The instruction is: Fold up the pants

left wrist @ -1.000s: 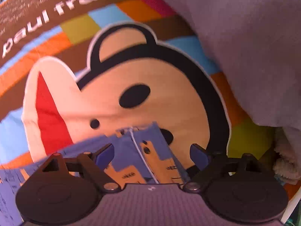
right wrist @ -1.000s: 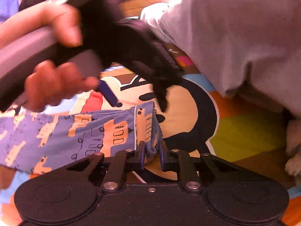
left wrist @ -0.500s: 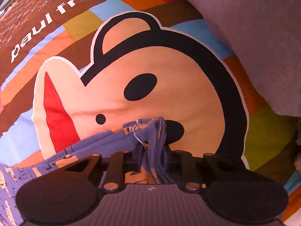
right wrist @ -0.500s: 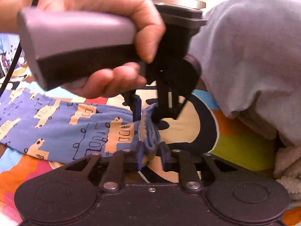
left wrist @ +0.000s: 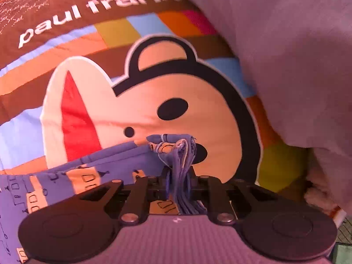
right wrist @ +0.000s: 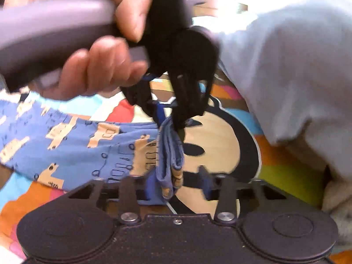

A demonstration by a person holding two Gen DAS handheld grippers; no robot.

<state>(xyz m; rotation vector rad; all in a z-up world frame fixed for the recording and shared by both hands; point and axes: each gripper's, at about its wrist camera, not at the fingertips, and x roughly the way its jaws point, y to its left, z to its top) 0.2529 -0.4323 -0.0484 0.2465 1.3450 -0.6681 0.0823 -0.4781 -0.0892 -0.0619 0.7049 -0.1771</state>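
Blue pants point(left wrist: 66, 187) printed with tan vehicles lie on a bedspread, stretching left in the right wrist view point(right wrist: 77, 143). My left gripper point(left wrist: 179, 176) points steeply down, its jaws closing, with the bunched pants edge pinched between its pads. From the right wrist view, a hand point(right wrist: 99, 66) holds that left gripper point(right wrist: 172, 118) over the same raised edge. My right gripper point(right wrist: 177, 179) sits just below. Its jaws are closing but stand apart. The hanging fold lies between them against the left pad point(right wrist: 151, 187), clear of the right one.
The bedspread point(left wrist: 176, 92) shows a big cartoon monkey face and coloured blocks. A grey blanket point(left wrist: 297, 55) is heaped on the right side point(right wrist: 297, 66). Something cream and fluffy point(right wrist: 336, 198) lies under its edge.
My left gripper closed on the pants edge and lifted it off the bedspread. My right gripper, earlier clamped on that edge, now has its jaws apart.
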